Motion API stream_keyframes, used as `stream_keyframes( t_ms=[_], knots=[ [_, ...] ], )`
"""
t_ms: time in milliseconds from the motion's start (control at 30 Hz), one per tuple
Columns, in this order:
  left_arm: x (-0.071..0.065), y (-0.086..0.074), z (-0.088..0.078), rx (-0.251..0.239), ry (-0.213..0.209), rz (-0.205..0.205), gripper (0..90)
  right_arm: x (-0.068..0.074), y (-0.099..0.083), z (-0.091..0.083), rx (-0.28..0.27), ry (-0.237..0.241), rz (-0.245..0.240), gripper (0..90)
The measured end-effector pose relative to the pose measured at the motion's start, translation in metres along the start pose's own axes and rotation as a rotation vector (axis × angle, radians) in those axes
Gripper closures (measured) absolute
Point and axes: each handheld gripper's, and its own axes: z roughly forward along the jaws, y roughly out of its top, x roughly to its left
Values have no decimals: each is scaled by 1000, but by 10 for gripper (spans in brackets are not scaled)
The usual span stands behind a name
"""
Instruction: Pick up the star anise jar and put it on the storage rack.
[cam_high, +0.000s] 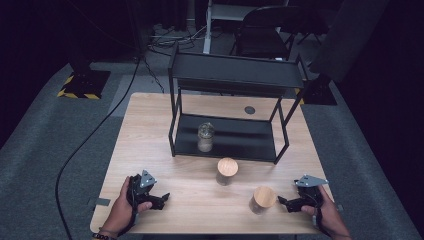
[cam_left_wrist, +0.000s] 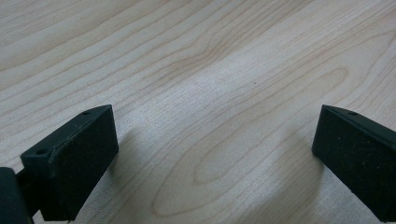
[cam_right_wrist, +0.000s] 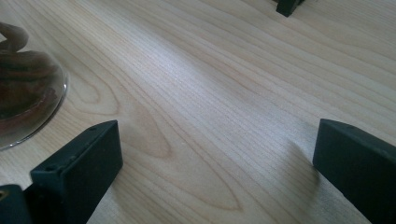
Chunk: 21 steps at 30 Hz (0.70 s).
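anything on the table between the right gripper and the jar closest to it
No. In the high view, bare wood separates the right gripper from the nearest wooden-lidded jar. The right gripper view agrees: the jar sits off to one side with bare tabletop ahead.

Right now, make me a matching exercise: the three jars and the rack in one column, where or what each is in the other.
1. jar without a wooden lid
2. middle jar
3. jar nearest the right gripper
4. rack

a. black, two shelves
b. front right of the table
c. on the rack's lower shelf
d. just in front of the rack

Pairs: 1-c, 2-d, 3-b, 4-a
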Motion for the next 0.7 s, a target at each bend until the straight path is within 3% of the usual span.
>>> stream_keyframes(
  t_ms=[167, 700],
  knots=[
    [0, 0, 0, 0, 0, 0, 0, 2, 3, -2, 9, 1, -13, 14],
    [0, 0, 0, 0, 0, 0, 0, -1, 11, -20, -15, -58, -22, 14]
  ],
)
